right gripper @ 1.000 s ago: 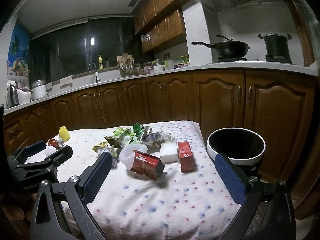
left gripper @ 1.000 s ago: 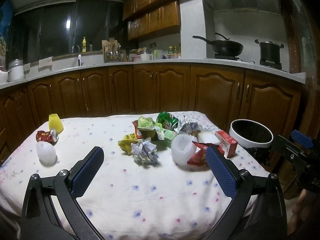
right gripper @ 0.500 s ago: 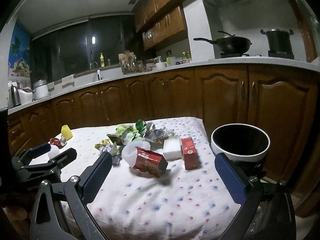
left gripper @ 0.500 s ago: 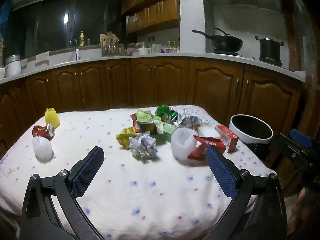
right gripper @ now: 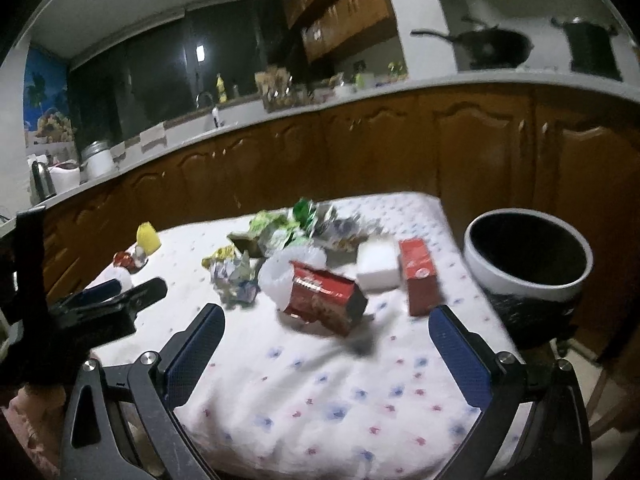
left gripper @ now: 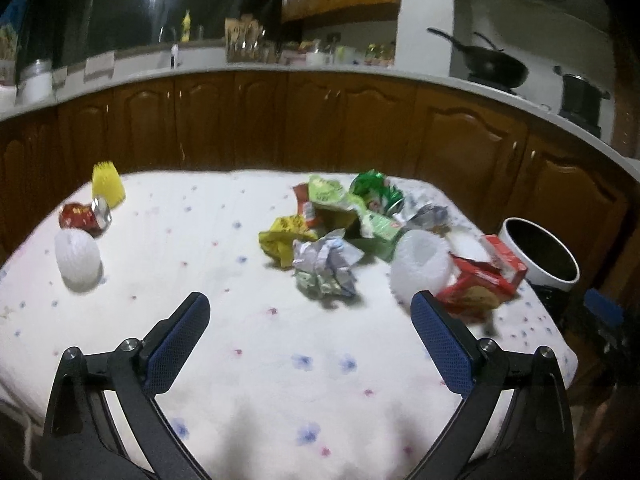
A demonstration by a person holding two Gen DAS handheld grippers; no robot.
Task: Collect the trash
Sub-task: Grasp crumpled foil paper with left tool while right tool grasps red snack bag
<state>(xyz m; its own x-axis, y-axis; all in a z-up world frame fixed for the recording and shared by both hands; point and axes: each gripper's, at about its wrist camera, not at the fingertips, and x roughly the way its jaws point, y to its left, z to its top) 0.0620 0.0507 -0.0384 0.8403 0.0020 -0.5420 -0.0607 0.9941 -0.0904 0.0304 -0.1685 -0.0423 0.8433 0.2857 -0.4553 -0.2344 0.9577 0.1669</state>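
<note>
Left gripper [left gripper: 310, 322]: jaws spread wide, nothing between them, blue pads [left gripper: 176, 344] over the near edge of the table [left gripper: 280, 380]. Right gripper [right gripper: 326, 342]: jaws equally wide, empty, hanging above the near right part of the same flowered white tablecloth.

Trash, main heap toward the far right corner:
- crumpled silver-white wrapper [left gripper: 324, 268], nearest of the heap, touching a crumpled yellow wrapper [left gripper: 282, 238] on its left.
- light green packets [left gripper: 344, 208] and a crushed green can [left gripper: 374, 190] behind, piled together.
- white foam fruit net [left gripper: 420, 270] right of the silver wrapper, leaning against a dark red snack bag [right gripper: 324, 300].
- white block [right gripper: 378, 264], just beyond the snack bag; material unclear.
- red carton [right gripper: 418, 276], lying flat close to the right edge, beside the white block.

Second group near the far left corner, well apart from the heap:
- yellow foam net [left gripper: 107, 184], upright.
- crushed red can [left gripper: 86, 216], just in front of it.
- second white foam net [left gripper: 78, 254], nearest to the left edge.

Bin [right gripper: 528, 268]: white rim, dark inside, standing off the right edge of the table, mouth open upward, close to the red carton. Contents not discernible.

Both views motion-blurred. Wooden cabinets [left gripper: 360, 128] and counter behind; wok [left gripper: 496, 66] and pot [left gripper: 580, 94] on the stove at right.
</note>
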